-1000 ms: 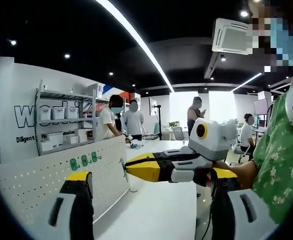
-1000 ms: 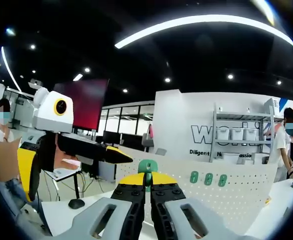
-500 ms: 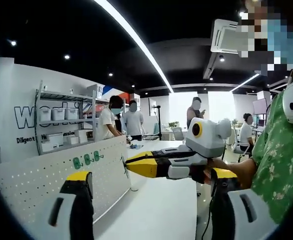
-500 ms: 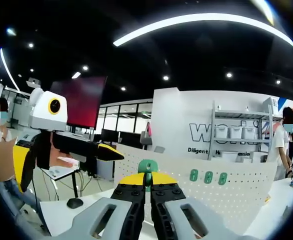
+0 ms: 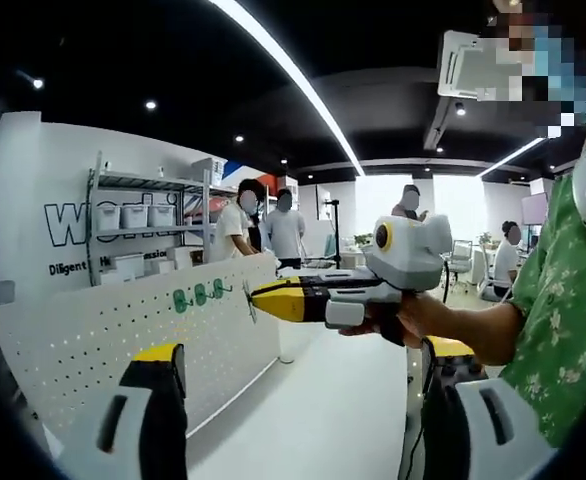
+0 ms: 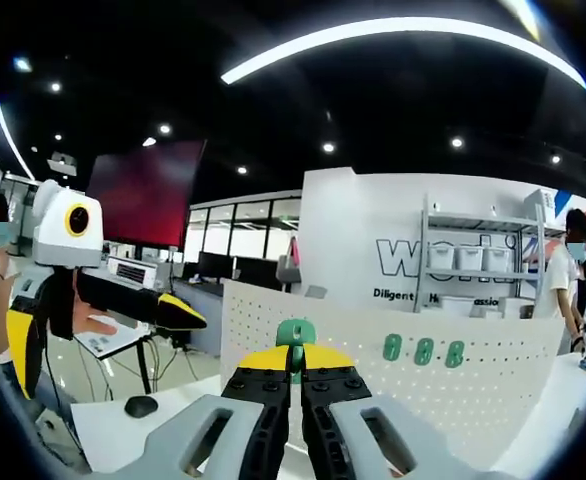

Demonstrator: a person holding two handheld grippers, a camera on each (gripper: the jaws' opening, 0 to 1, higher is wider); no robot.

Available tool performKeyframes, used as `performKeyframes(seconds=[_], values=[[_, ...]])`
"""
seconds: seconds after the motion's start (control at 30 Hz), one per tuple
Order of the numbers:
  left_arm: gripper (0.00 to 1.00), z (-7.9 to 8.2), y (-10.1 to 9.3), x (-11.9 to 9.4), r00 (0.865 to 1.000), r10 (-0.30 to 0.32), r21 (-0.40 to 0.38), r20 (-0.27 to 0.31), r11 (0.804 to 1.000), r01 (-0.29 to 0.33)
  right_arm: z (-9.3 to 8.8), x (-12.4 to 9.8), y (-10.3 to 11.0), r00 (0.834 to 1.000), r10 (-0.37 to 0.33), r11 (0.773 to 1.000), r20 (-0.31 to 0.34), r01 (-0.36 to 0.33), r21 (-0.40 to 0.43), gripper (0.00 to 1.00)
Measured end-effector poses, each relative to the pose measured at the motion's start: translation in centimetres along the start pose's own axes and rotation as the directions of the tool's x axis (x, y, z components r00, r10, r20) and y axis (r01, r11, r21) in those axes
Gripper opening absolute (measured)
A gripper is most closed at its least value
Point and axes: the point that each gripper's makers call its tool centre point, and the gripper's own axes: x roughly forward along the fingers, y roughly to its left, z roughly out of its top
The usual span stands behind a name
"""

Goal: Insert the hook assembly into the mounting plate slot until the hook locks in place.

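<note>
Right tongs: clamped on green hook, now nearer the pegboard ahead | Left tongs: apart, empty, drawn back | three hooks already mounted right of the tips | insertion pending

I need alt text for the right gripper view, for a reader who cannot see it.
The right tongs, shut on a green hook, point at a white pegboard that already carries three green hooks. The left tongs enter from the left, and a shelf with white bins stands behind.
</note>
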Motion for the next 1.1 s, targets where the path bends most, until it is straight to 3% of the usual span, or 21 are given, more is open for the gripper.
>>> performKeyframes(seconds=[0.4,0.87,1.1], values=[[0.99,-5.5,2.4,0.4,0.997,0.031,-0.034,-0.072,0.999,-0.033,-3.2,3.2,-2.2,0.997,-0.05,0.998,-0.054,0.051,0.022,0.01],[0.99,-8.8,4.5,1.5,0.99,0.052,-0.05,-0.127,0.997,-0.059,-4.6,6.1,-4.5,0.993,-0.089,0.996,-0.082,0.091,0.023,0.01],[0.98,-9.3,5.3,1.8,0.99,0.051,-0.06,-0.134,0.996,-0.059,-5.1,7.3,-5.6,0.99,-0.118,0.993,-0.083,0.119,0.008,0.01]])
